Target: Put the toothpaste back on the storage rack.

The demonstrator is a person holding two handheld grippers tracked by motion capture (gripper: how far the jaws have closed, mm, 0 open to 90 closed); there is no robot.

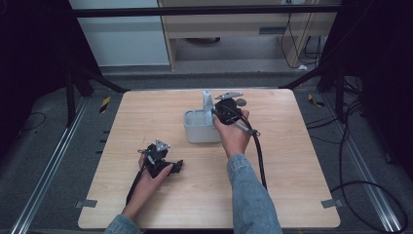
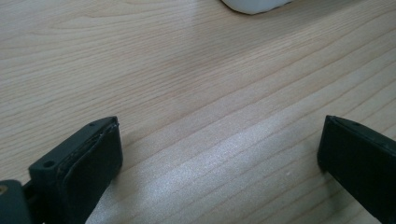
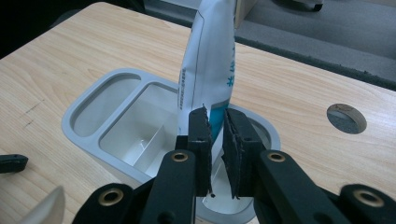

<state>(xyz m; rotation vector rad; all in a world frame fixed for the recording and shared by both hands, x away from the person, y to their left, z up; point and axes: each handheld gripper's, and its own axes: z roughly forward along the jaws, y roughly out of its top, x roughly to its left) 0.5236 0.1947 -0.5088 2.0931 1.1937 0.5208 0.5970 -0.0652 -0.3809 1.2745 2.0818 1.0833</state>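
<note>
Jaws of our left gripper (image 1: 178, 165) gape idle over the bare surface (image 1: 146, 122); farther off, our right gripper (image 3: 215, 135) pinches the toothpaste tube (image 3: 210, 60) upright, lowering it into the grey organizer's (image 3: 84, 112) end compartment.

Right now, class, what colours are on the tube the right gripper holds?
The tube is white with teal-blue print, clearest in the right gripper view.
</note>
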